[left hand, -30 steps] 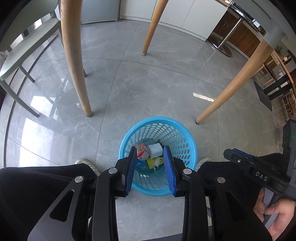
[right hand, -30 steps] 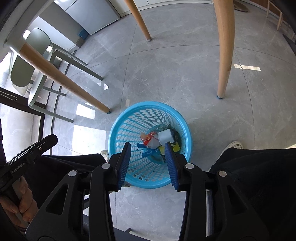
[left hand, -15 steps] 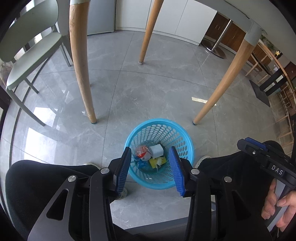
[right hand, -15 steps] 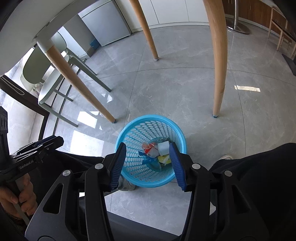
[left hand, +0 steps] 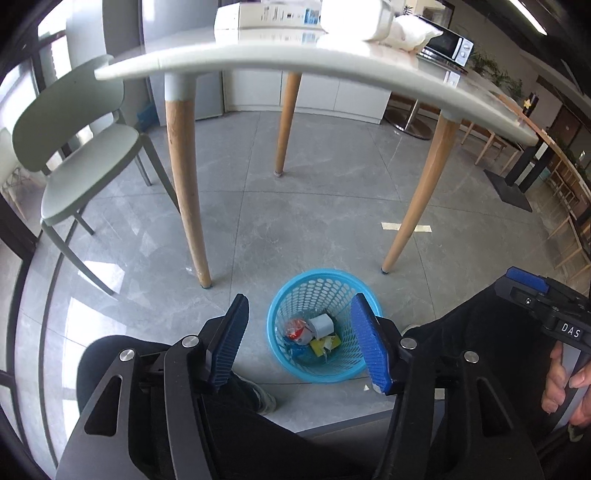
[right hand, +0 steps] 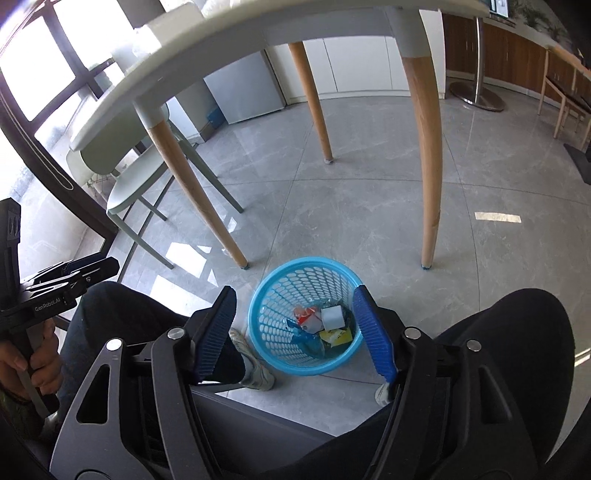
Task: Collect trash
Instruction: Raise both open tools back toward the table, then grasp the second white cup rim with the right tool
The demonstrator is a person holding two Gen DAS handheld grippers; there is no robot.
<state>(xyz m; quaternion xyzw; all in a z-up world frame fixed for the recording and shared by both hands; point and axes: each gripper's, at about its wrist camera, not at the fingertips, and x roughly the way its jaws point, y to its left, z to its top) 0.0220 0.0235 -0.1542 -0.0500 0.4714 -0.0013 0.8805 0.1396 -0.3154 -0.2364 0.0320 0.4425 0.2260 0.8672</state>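
Observation:
A blue perforated basket (left hand: 321, 272) stands on the grey floor by my feet. Inside it lies trash (left hand: 317, 332): a white roll, a red-and-white wrapper and a yellow packet. The left gripper (left hand: 299, 297) hangs high above the basket, its jaws opening with nothing between them. From the right wrist view the same basket (right hand: 306, 262) and trash (right hand: 325, 321) sit far below the right gripper (right hand: 294, 289), whose jaws are also opening and empty. Each gripper shows at the edge of the other's view, held by a hand.
A white table (left hand: 295, 55) on wooden legs (left hand: 188, 206) stands just beyond the basket, with boxes and white items (left hand: 280, 13) on top. A pale green chair (left hand: 81, 158) is at the left. The person's dark trouser legs and shoes flank the basket.
Both grippers have risen well away from the basket and their jaws have spread wider. The basket looks smaller and the table top has come into view.

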